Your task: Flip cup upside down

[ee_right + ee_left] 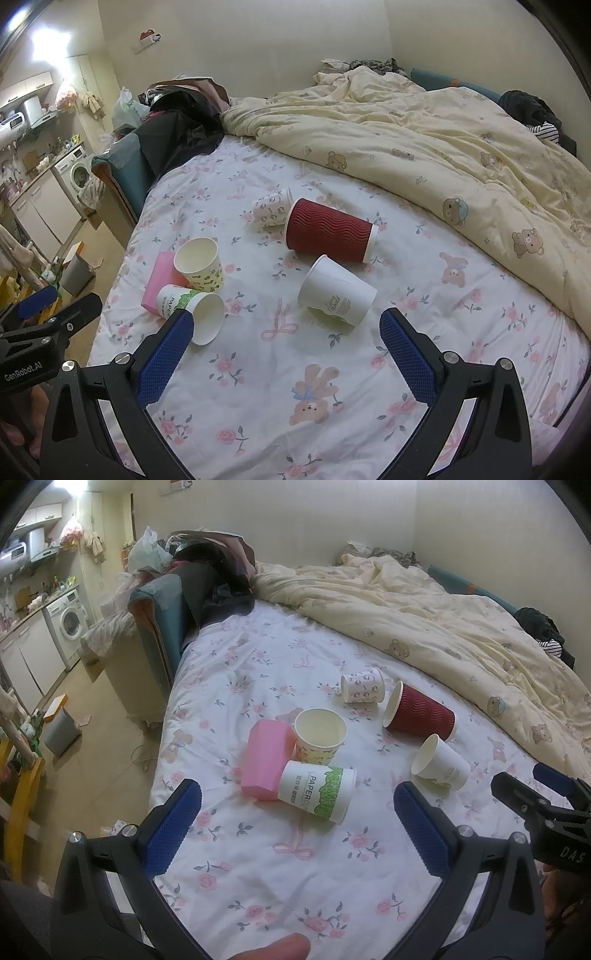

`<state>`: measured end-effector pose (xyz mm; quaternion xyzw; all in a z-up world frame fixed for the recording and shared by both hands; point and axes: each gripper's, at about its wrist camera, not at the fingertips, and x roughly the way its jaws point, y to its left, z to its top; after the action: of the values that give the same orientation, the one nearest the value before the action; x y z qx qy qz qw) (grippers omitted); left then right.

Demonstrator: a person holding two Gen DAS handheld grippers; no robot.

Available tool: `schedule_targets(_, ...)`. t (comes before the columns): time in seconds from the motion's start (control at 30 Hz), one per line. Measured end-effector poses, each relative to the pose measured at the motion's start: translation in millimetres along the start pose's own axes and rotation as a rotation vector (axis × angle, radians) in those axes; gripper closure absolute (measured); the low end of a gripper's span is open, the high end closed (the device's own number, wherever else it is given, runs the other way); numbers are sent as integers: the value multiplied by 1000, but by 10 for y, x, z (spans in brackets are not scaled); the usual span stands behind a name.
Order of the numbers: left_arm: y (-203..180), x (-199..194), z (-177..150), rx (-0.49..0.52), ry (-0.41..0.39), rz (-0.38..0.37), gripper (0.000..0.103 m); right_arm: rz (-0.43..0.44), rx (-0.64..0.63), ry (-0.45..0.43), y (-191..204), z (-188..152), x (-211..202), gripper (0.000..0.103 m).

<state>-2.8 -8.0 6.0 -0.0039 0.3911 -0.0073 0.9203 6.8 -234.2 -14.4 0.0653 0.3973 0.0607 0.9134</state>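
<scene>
Several paper cups sit on the flowered bed sheet [258, 849]. A yellow-patterned cup [319, 736] [201, 264] stands upright, mouth up, beside a pink box [266, 762]. A green-and-white "PAPER CUP" cup [317, 790] [192, 312] lies on its side. A white cup [439, 762] [336, 291], a red ribbed cup [419, 712] [330, 230] and a small printed cup [364, 685] [271, 210] also lie on their sides. My left gripper [297, 801] is open and empty, just short of the green cup. My right gripper [286, 328] is open and empty, near the white cup.
A rumpled cream quilt [424, 602] covers the bed's far right. Dark clothes [214, 583] are piled at the far left corner. The bed's left edge drops to a tiled floor [103, 746] with a grey bin [61, 731]. The other gripper shows at each view's edge.
</scene>
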Motion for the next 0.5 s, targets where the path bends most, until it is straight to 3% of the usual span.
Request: schedule_targets(0.5,2,-1,-2,-1,0,-1,0,-4,-2,2,7,-5,7,0)
